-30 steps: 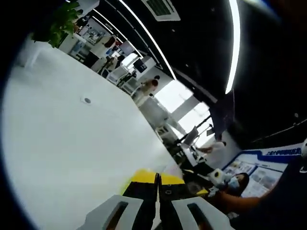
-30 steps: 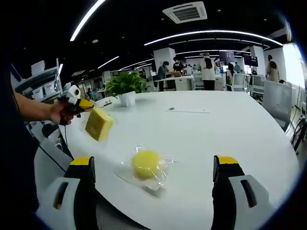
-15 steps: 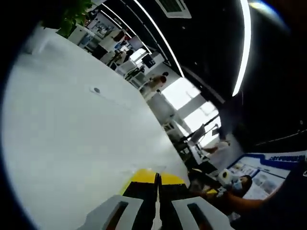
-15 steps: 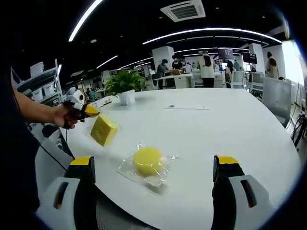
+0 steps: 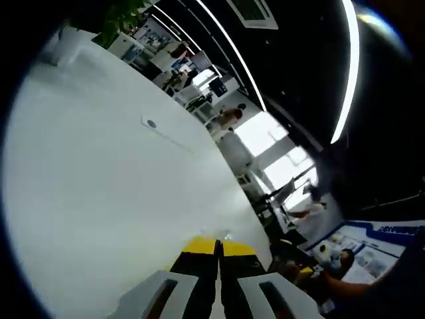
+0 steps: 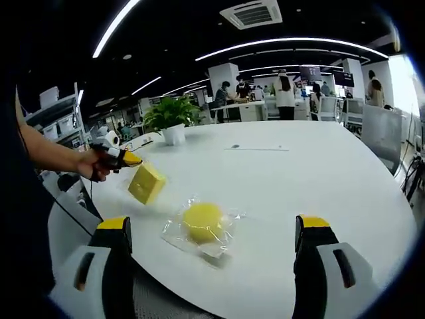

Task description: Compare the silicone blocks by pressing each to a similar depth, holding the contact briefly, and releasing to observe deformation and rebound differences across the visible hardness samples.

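Setup step, by my read: no pressing yet. Left gripper (image 6: pixel 129 159), at nine o'clock in the right gripper view, carries the square yellow block (image 6: pixel 147 183) in its wrapper above the white table (image 6: pixel 319 173); jaws look closed on the wrapper, though blur hides the contact. Round yellow block (image 6: pixel 202 222) lies bagged at six o'clock. Right gripper (image 6: pixel 210 229) is spread wide, holding nothing. Next I'd set the square block down beside the round one.

On the worktop (image 6: pixel 319 173), the round block in its plastic bag (image 6: pixel 201 223) lies near the front edge. Just behind it, toward the left edge, the square block (image 6: pixel 147 183) hangs off the surface, pinched in the left gripper (image 6: pixel 127 159). A potted plant (image 6: pixel 172 119) stands at the far left corner.
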